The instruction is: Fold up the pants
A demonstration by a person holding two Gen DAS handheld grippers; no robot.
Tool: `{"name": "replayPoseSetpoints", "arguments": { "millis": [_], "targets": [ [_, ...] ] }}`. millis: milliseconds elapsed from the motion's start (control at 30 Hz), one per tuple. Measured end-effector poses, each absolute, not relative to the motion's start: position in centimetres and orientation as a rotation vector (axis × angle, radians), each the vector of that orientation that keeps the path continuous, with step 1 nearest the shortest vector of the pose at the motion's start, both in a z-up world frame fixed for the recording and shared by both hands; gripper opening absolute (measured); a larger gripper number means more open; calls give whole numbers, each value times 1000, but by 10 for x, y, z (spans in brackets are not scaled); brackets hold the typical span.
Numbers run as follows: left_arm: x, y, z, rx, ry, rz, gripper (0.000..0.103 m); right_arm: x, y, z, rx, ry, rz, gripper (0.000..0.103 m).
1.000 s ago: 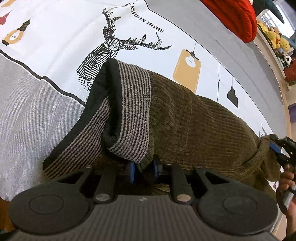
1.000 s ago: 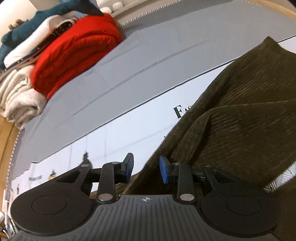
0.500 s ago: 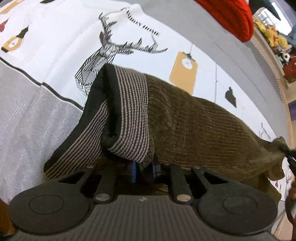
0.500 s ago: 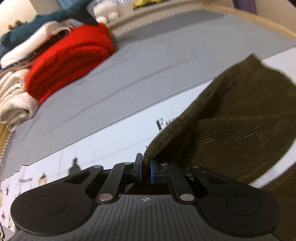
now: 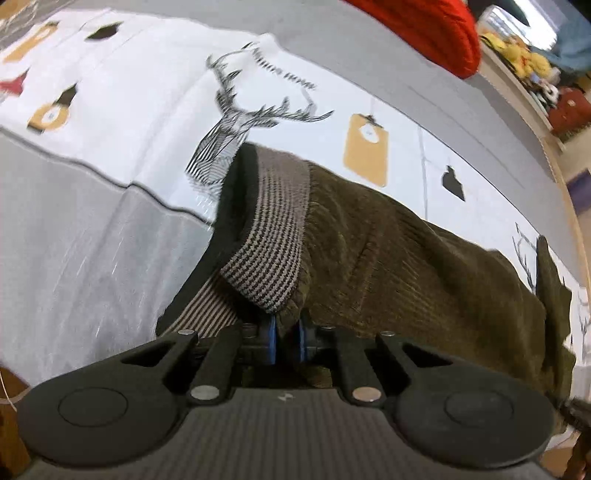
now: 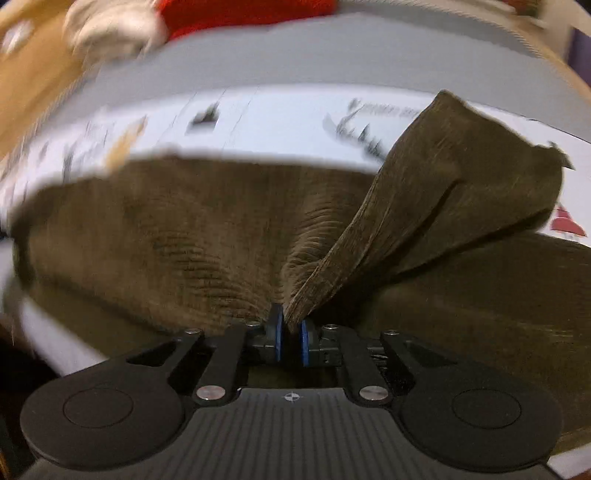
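Left gripper (image 5: pixel 287 341): blue pads nearly together, pinching the pants (image 5: pixel 406 266) at the waist end — its jaws have just been closing, cloth between them.
Waistband (image 5: pixel 273 236): striped grey-and-dark rib knit, folded over just above the left pads; a dark inner edge shows on its left side.
Right gripper (image 6: pixel 291 341): blue pads close together, clamped on a bunched edge of the same olive corduroy; its jaws have just been opening by a touch, cloth between them, grip kept.
Pants, left wrist view: olive-brown corduroy stretching from the pads away to the right, lifted at the near end, far end drooping at the picture's right edge.
Pants, right wrist view: a broad panel spreads left of the pads; a folded flap (image 6: pixel 461 192) rises up and right from the pinch point. View is motion-blurred.
Containers: none seen.
Surface: bed cover (image 5: pixel 110 206), grey bands either side of a white band printed with a line-drawn deer head (image 5: pixel 236 125), an ochre tag shape (image 5: pixel 365 149) and small dark shapes.
Room: red knit bundle (image 5: pixel 432 29) at the far edge of the cover; plush toys (image 5: pixel 517 59) on a ledge behind — too blurred to sort further.
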State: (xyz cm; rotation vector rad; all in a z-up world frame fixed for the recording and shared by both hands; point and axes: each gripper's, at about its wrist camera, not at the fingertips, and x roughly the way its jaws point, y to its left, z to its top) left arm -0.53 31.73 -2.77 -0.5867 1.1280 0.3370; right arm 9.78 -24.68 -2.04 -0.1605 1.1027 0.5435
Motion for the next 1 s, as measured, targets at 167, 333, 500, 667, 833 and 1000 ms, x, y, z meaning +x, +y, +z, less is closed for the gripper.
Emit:
{"name": "replayPoseSetpoints", "arguments": {
  "millis": [167, 333, 500, 667, 833, 1000],
  "targets": [
    [-8, 310, -7, -519, 1016, 470, 37, 112, -271, 8, 15, 1005, 542, 20],
    [8, 286, 15, -342, 896, 516, 41, 141, -311, 26, 241, 862, 383, 23],
    [29, 255, 25, -186, 822, 460, 45, 184, -313, 14, 276, 866, 282, 24],
    [40, 240, 31, -140, 744, 433, 45, 217, -284, -5, 254, 903, 252, 35],
    [42, 229, 41, -113, 659, 400, 45, 250, -248, -30, 122, 966, 232, 42],
    [61, 223, 23, -240, 823, 144, 46, 272, -221, -60, -27, 1031, 166, 42]
  ]
}}
